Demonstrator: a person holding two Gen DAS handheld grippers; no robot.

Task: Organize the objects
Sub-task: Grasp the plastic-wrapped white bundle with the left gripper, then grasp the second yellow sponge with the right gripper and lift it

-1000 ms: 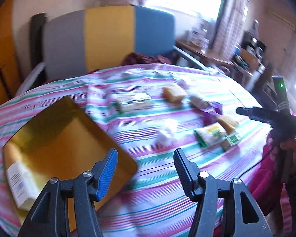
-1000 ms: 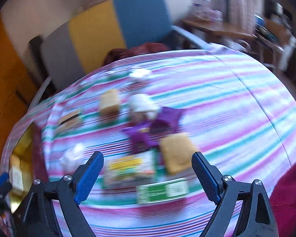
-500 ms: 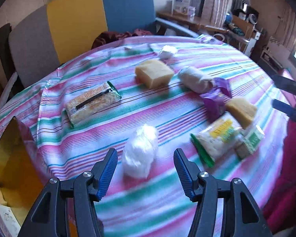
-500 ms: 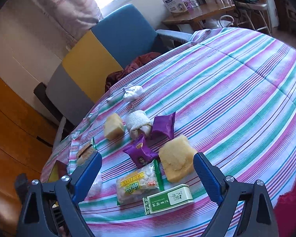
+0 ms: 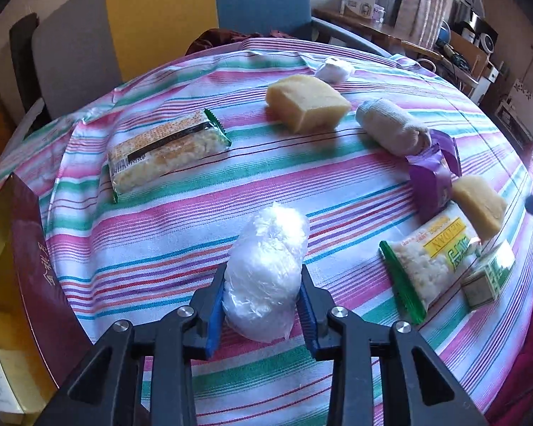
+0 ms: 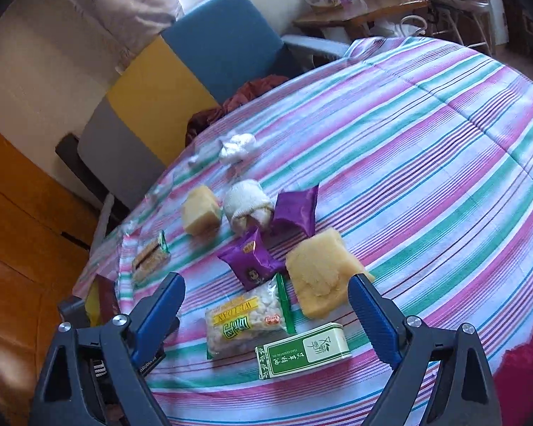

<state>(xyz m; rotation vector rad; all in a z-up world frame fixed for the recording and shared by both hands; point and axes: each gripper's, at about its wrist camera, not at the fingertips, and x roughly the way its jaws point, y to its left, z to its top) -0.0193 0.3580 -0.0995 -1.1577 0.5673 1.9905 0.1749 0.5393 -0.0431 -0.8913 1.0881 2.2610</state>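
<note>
Since a moment ago we have brought the left gripper (image 5: 263, 305) down over the white plastic-wrapped bundle (image 5: 266, 273) at the lower centre of the frame, and its jaws are closing with the pads now pressing its sides, the bundle resting on the desk (image 5: 181, 209); a lift toward the gold box (image 5: 3, 284) at lower left looks next, while our right gripper (image 6: 266, 305) hangs apart and empty above the snack packets

The left gripper (image 5: 263, 301) is closing its blue-padded jaws on a white plastic-wrapped bundle (image 5: 266, 269) lying on a striped tablecloth (image 5: 195, 213). Farther left lies a rice-cracker packet (image 5: 167, 149). At the far side sits a yellow sponge block (image 5: 307, 101); to the right, a rolled white cloth (image 5: 391, 127) and purple wrappers (image 5: 430, 174).
</note>
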